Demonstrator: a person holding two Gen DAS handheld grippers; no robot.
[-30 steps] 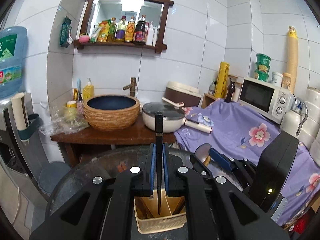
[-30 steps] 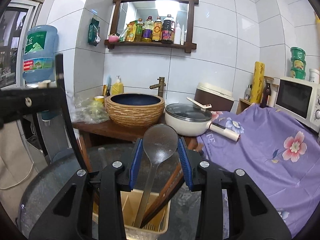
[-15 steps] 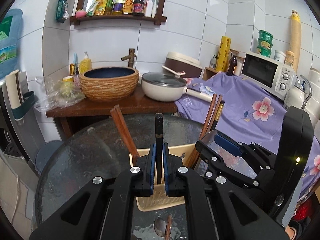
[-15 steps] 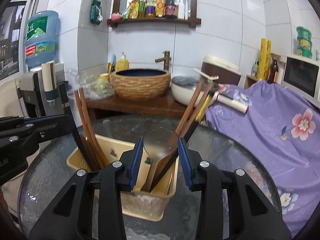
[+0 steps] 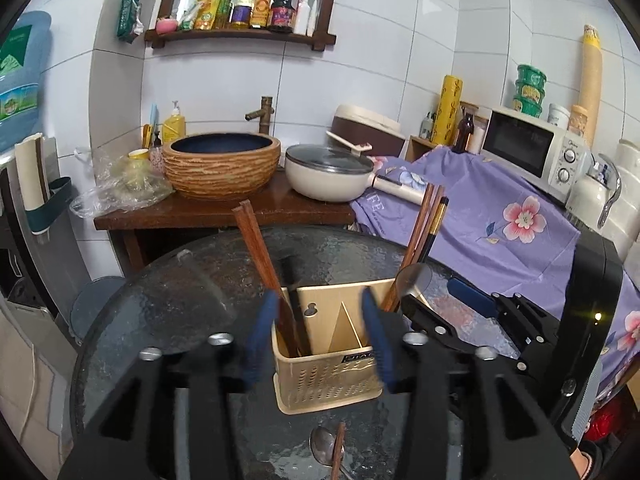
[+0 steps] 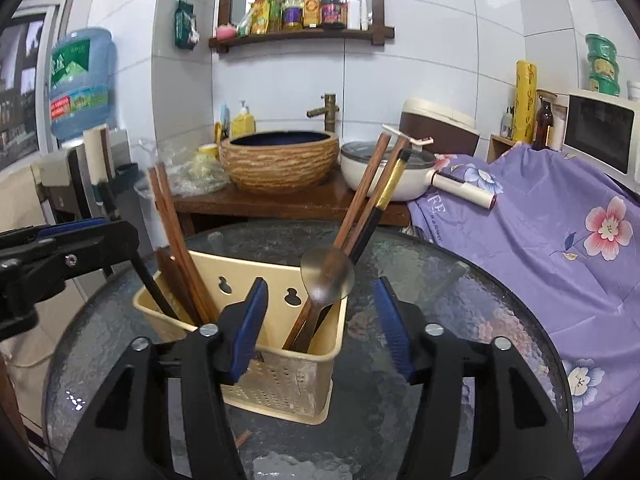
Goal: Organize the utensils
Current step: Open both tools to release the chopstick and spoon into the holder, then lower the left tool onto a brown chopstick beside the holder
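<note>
A cream plastic utensil holder [image 5: 328,376] [image 6: 276,384] stands on the round glass table [image 5: 168,296]. Its left compartment holds brown chopsticks [image 5: 260,252] and a black chopstick [image 5: 298,316]. Its right compartment holds more chopsticks [image 6: 368,196] and a metal spoon [image 6: 326,276], bowl up. My left gripper [image 5: 318,332] is open and empty just in front of the holder. My right gripper [image 6: 322,320] is open and empty, its jaws standing either side of the spoon's compartment. A second spoon [image 5: 324,446] and a chopstick lie on the glass near me.
Behind the table, a wooden stand carries a woven basin [image 5: 222,164] and a white lidded pan [image 5: 332,172]. A purple flowered cloth [image 5: 500,232] covers the counter at right, with a microwave [image 5: 532,152]. A water bottle [image 6: 80,80] stands at left.
Both grippers opened. The left let go of the black chopstick, now standing in the holder's left compartment. The right let go of the spoon, now resting in the right compartment.
</note>
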